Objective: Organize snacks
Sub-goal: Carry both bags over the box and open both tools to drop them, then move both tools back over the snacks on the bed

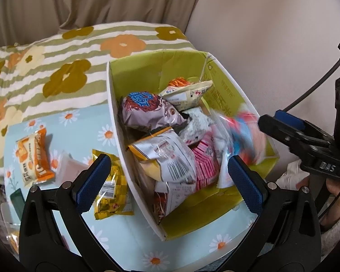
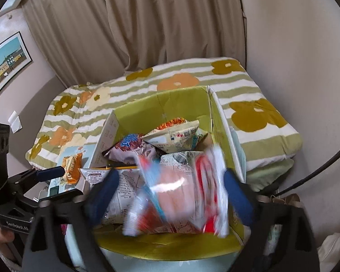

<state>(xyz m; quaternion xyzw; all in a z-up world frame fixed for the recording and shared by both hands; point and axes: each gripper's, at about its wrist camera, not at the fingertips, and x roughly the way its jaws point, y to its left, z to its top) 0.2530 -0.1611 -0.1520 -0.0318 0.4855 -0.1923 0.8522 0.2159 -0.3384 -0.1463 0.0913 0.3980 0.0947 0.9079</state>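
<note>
Both the left gripper (image 1: 170, 179) and right gripper (image 2: 170, 195) gape wide, and that blurry packet (image 2: 181, 192) could bounce off the heaped box (image 1: 115, 122) at 12 o'clock.

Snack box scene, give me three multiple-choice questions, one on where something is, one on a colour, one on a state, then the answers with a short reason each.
1. Where does the orange snack pack lie?
A. Inside the box
B. On the daisy-print surface outside the box
C. On the striped flower blanket

2. What colour is the inside of the box?
A. Yellow-green
B. Blue
C. Brown

3. How do the jaws of the right gripper stand?
A. Shut on a packet
B. Open, with a blurred red and blue packet between them
C. Shut on nothing

Answers: B, it rests on the daisy-print surface left of the box. A, the inner walls are yellow-green. B, the blue pads stand wide apart, clear of the blurred packet.
</note>
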